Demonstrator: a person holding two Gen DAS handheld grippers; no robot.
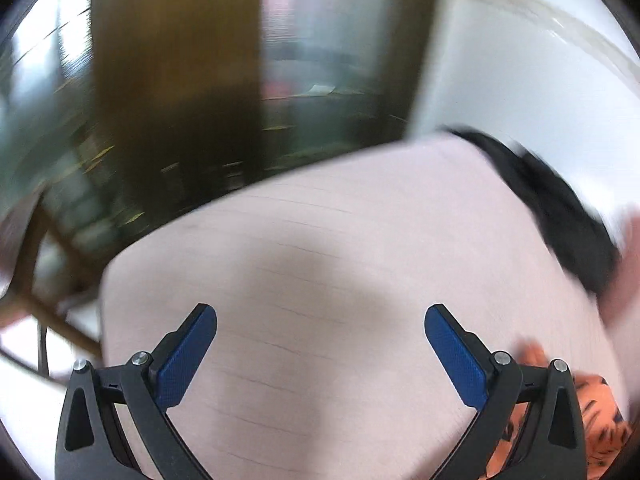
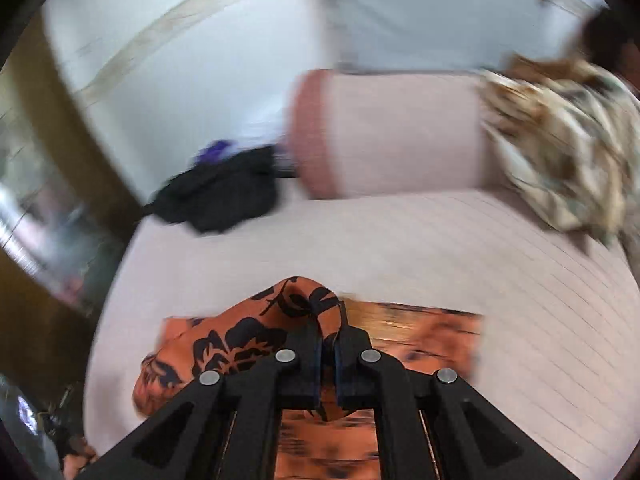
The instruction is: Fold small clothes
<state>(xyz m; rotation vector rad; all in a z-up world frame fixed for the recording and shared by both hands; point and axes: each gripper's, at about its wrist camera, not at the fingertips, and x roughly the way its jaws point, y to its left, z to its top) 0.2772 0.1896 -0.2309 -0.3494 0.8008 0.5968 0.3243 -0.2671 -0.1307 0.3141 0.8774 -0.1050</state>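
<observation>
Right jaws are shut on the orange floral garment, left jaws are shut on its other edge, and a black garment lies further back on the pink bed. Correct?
Not quite. In the left wrist view the left gripper is open and holds nothing. The rest stands: the right gripper pinches the orange floral garment, and the black garment lies behind.

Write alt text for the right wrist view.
The right gripper, jaws shut, pinches a fold of an orange cloth with black flowers above a pink bed. Behind lie a black garment, a pink bolster and a patterned cloth.

Bare pink bed (image 2: 400, 248) lies ahead of both tools, bounded by a bolster (image 2: 392, 132), black bundle (image 2: 224, 196) and patterned cloth heap (image 2: 560, 152).
</observation>
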